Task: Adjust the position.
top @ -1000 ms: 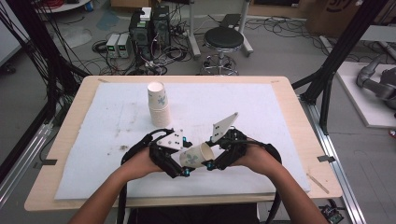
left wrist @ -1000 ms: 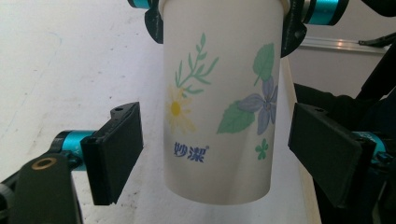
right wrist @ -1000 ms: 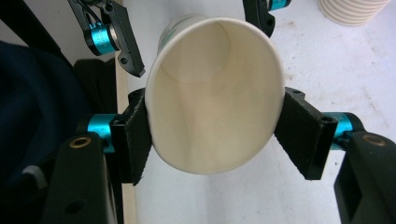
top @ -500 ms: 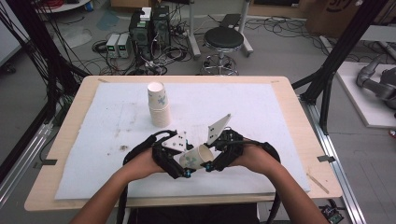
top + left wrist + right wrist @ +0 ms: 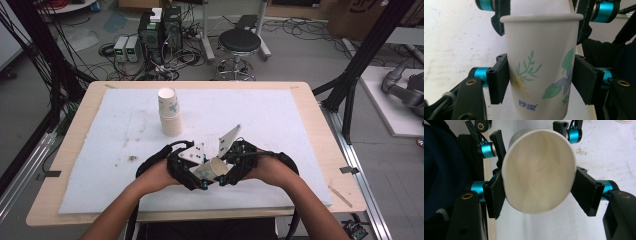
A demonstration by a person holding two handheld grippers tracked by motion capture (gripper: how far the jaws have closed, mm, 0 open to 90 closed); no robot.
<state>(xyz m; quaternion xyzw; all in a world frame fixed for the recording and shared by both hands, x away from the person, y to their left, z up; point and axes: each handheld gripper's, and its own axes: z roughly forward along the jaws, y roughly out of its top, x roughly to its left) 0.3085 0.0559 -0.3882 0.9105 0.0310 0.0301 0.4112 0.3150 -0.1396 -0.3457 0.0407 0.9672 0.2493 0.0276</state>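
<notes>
Since a second ago my left tool [image 5: 196, 176] has just closed on the paper cup [image 5: 214, 169]; my right tool [image 5: 227, 172] clamps its rim. Cup lies level between them above the bench [image 5: 300, 125], mouth toward the right.

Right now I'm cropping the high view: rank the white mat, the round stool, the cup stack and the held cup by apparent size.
1. white mat
2. round stool, though it stands farther off
3. cup stack
4. held cup, partly hidden by both grippers

White-padded table [image 5: 300, 97], cup stack [image 5: 170, 112]
</notes>
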